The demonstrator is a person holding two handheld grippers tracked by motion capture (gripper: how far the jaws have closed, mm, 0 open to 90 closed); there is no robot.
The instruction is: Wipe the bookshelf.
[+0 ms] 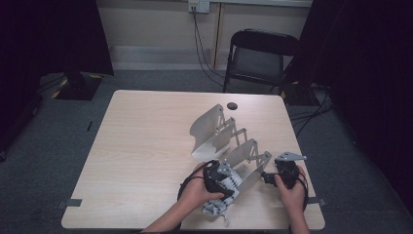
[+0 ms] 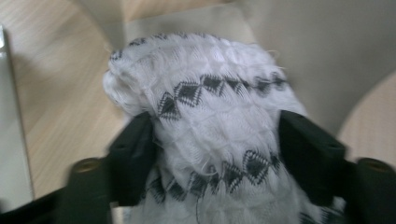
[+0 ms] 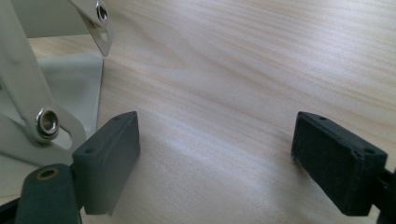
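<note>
A white knitted cloth with black diamond bands lies at the near end of a grey folding metal rack on the wooden table. My left gripper is shut on this cloth. In the left gripper view the cloth bulges up between both black jaws of the left gripper, with a grey rack panel behind it. My right gripper hovers low beside the rack's near right end. In the right gripper view the gripper stands open over bare wood, next to the rack's riveted links.
A small black round disc sits on the table behind the rack. A black folding chair stands beyond the far edge, with cables running down from a wall socket. The table's left half is bare wood.
</note>
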